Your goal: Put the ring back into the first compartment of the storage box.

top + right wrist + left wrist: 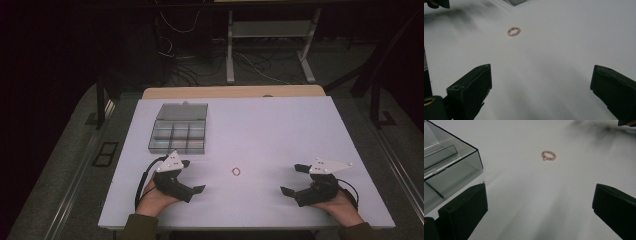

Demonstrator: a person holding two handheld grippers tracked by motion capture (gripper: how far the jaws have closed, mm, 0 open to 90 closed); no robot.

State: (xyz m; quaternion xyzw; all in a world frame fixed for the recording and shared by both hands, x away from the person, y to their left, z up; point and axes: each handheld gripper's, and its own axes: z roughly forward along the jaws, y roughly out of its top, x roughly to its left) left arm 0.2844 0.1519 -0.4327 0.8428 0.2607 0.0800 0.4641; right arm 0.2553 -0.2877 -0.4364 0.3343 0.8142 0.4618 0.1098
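I hold both tongs, left [192, 176] and right [293, 179], spread wide and empty either side of the beaded ring [236, 171], which lies flat on the tabletop [280, 130] near the compartment box [179, 129]; it may skid from closing jaws.

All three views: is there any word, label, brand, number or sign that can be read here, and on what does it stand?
None can be read.
Compartment box: clear plastic, no label seen.
Bead ring: plain beads, no marking.
Left tongs and right tongs: black jaws and pale plates with dots, no lettering.
White table: blank.
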